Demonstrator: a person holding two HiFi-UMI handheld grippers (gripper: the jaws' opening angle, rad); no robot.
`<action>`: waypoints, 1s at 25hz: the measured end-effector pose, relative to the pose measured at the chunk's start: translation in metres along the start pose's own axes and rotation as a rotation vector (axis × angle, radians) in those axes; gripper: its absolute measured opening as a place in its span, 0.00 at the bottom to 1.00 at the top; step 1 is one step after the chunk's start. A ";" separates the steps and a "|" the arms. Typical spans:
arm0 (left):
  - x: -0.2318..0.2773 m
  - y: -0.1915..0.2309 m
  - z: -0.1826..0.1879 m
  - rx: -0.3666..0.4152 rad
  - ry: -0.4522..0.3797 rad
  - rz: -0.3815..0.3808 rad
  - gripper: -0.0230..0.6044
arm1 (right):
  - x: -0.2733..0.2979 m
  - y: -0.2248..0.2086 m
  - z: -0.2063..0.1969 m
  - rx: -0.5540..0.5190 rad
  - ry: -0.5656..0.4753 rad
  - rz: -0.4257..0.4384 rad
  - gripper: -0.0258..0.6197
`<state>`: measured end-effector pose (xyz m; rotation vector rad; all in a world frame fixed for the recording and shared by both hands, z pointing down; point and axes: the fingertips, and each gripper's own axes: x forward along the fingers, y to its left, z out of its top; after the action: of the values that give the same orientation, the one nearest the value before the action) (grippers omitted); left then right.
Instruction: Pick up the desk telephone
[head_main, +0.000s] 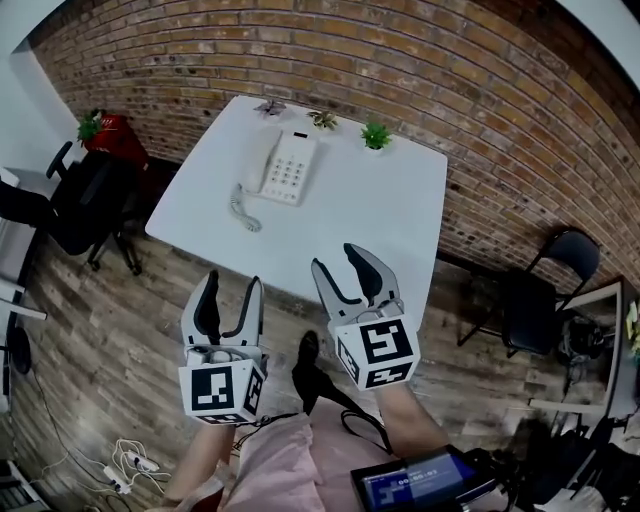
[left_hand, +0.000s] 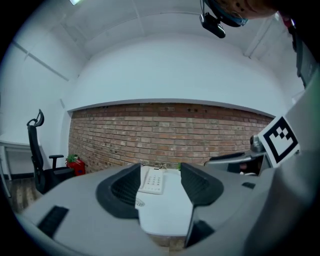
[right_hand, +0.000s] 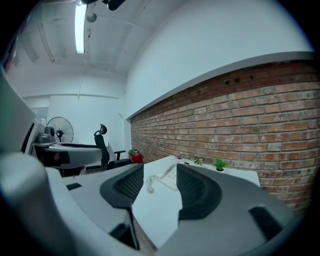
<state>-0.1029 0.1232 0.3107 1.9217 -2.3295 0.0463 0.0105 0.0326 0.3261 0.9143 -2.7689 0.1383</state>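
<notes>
While both grippers hang short of the white table's (head_main: 390, 215) near edge, the desk telephone (head_main: 285, 168) sits untouched on the table's far half, toward its left side, keypad up and handset in its cradle. Its coiled cord (head_main: 243, 208) trails off the phone toward the table's left edge. The left gripper (head_main: 232, 283) is over the wooden floor just off the table's near left corner, jaws moderately apart with nothing between them. The right gripper (head_main: 337, 258) reaches just over the table's near edge, jaws likewise parted and empty. Three small plants (head_main: 376, 135) line the table's far edge, against the brick wall (head_main: 450, 70).
</notes>
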 end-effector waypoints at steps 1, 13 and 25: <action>0.010 0.003 -0.003 -0.004 0.011 -0.001 0.45 | 0.009 -0.006 -0.001 0.004 0.008 -0.001 0.37; 0.137 0.014 -0.029 -0.031 0.107 -0.079 0.49 | 0.098 -0.076 -0.028 0.085 0.101 -0.041 0.37; 0.192 0.008 0.034 0.033 0.038 -0.147 0.51 | 0.132 -0.108 0.036 0.077 0.004 -0.062 0.37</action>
<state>-0.1490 -0.0659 0.2995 2.0824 -2.1709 0.1064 -0.0346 -0.1358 0.3252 1.0159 -2.7452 0.2370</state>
